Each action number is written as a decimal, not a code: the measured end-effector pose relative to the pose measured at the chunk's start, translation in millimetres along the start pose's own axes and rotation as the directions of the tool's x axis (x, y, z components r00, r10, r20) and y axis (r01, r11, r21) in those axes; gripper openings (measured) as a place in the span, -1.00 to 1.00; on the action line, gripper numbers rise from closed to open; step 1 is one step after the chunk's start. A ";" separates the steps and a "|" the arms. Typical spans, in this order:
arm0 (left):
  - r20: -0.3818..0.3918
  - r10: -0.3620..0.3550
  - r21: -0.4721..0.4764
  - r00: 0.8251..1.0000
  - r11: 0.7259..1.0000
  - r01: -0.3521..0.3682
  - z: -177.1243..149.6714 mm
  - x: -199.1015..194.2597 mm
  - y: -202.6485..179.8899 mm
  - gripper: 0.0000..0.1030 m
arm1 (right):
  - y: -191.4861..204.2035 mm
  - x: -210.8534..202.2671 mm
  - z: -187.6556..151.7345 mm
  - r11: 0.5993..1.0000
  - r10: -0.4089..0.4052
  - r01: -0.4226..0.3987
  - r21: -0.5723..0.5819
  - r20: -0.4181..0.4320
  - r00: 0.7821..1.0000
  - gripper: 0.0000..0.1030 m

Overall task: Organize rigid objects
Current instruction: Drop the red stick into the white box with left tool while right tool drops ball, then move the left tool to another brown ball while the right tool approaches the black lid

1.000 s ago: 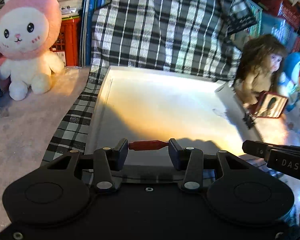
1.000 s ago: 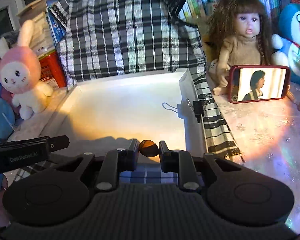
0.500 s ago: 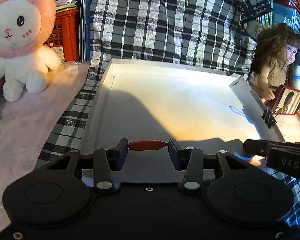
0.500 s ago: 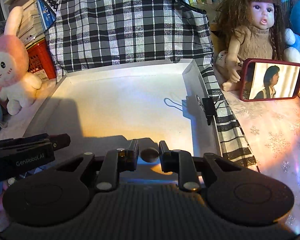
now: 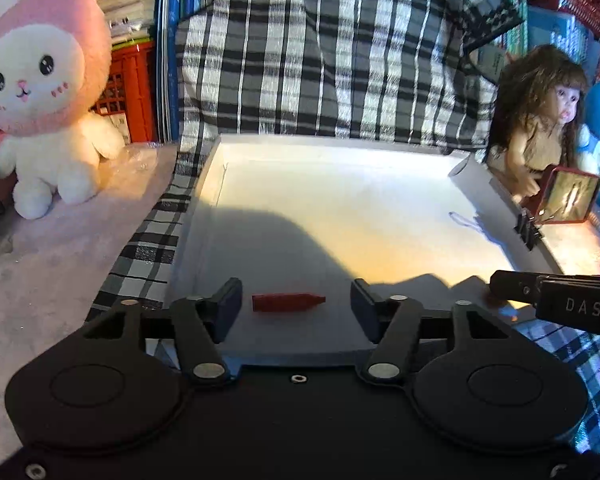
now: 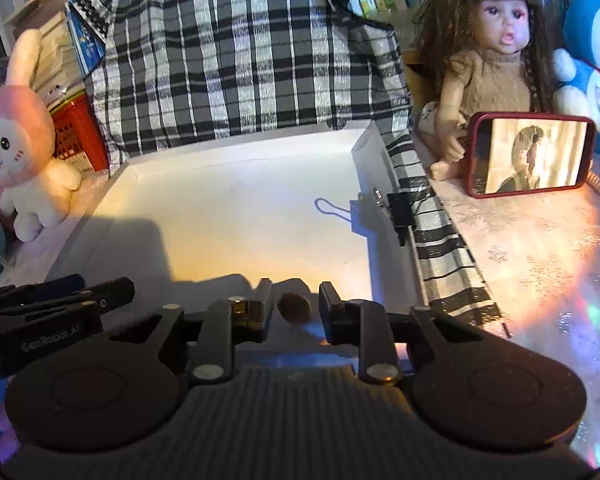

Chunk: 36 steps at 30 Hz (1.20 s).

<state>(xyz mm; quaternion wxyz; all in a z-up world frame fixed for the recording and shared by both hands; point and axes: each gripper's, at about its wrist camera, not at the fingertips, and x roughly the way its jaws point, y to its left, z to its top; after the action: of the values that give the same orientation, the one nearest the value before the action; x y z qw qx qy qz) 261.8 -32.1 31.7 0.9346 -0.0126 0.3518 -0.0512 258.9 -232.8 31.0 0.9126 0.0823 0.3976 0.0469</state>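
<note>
A small red pointed piece (image 5: 287,302) lies on the floor of the white tray (image 5: 340,184) near its front edge. My left gripper (image 5: 296,304) is open around it, its pads clear of both ends. A small round brown object (image 6: 295,307) lies in the same tray (image 6: 240,168) near the front. My right gripper (image 6: 295,310) stands open around it with small gaps on each side. Each gripper shows at the edge of the other's view.
A black binder clip (image 6: 398,210) grips the tray's right wall. A plaid cloth (image 5: 320,52) lies under and behind the tray. A pink rabbit plush (image 5: 44,96) stands left. A doll (image 6: 488,60) and a red-cased phone (image 6: 530,154) stand right.
Both grippers lowered toward the tray's front and opened. The red piece left the left gripper and the brown object left the right gripper; both now lie on the tray floor.
</note>
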 end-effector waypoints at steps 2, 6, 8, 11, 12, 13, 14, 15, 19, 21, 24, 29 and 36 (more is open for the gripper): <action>0.019 -0.009 0.005 1.000 1.000 0.009 -2.1 -11.4 -0.4 0.31 | -0.8 -8.7 -3.4 1.000 0.004 -0.004 -0.008 0.019 1.000 0.02; 0.064 -0.031 0.039 0.997 0.999 0.029 -11.6 -39.8 -2.5 0.56 | -2.0 -31.0 -16.5 1.000 0.016 -0.014 -0.027 0.070 0.997 0.24; 0.087 -0.043 0.058 0.995 0.998 0.038 -19.4 -54.9 -4.2 0.58 | -2.0 -42.5 -24.8 0.999 0.018 -0.013 -0.046 0.100 0.995 0.29; 0.098 -0.052 0.077 0.994 0.996 0.045 -33.2 -75.2 -5.0 0.59 | -3.8 -64.9 -41.6 0.997 0.031 -0.019 -0.075 0.157 0.987 0.38; 0.105 -0.054 0.078 0.993 0.996 0.046 -39.1 -82.3 -5.1 0.59 | -4.4 -71.0 -46.5 0.996 0.035 -0.021 -0.083 0.171 0.985 0.40; 0.116 -0.057 0.080 0.992 0.996 0.048 -46.2 -90.0 -6.0 0.59 | -5.0 -77.7 -52.7 0.995 0.041 -0.024 -0.096 0.183 0.982 0.41; 0.123 -0.062 0.084 0.991 0.995 0.051 -53.1 -96.9 -6.9 0.60 | -5.7 -84.1 -59.0 0.994 0.047 -0.026 -0.108 0.197 0.979 0.43; 0.128 -0.066 0.085 0.990 0.995 0.055 -60.3 -102.9 -7.9 0.61 | -6.1 -89.7 -64.9 0.993 0.049 -0.025 -0.120 0.207 0.977 0.47; 0.122 -0.072 0.122 0.990 0.991 0.057 -88.1 -122.2 -12.7 0.61 | -10.8 -109.1 -87.3 0.989 0.054 -0.020 -0.145 0.234 0.971 0.50; 0.136 -0.056 0.115 0.989 0.993 0.040 -101.5 -132.9 -13.2 0.61 | -13.7 -117.4 -96.6 0.989 0.058 -0.024 -0.143 0.237 0.970 0.52; 0.161 -0.056 0.054 0.985 0.997 0.048 -121.3 -150.7 -8.0 0.61 | -15.7 -131.0 -114.2 0.990 0.054 -0.019 -0.142 0.247 0.967 0.53; 0.187 -0.053 -0.024 0.981 0.998 0.058 -152.7 -175.1 4.6 0.44 | -15.5 -147.1 -144.6 0.983 0.028 0.022 -0.183 0.267 0.963 0.53; 0.187 0.001 -0.029 0.982 1.000 0.005 -187.3 -200.8 14.9 -0.12 | -19.1 -161.7 -173.0 0.981 0.020 0.028 -0.190 0.243 0.970 0.00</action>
<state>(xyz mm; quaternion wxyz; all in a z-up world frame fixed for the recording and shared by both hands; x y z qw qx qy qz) -10.4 6.0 21.7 0.9631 -0.0314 0.2633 -0.0456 22.5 -256.4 27.6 0.9583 -0.0018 0.2763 0.0727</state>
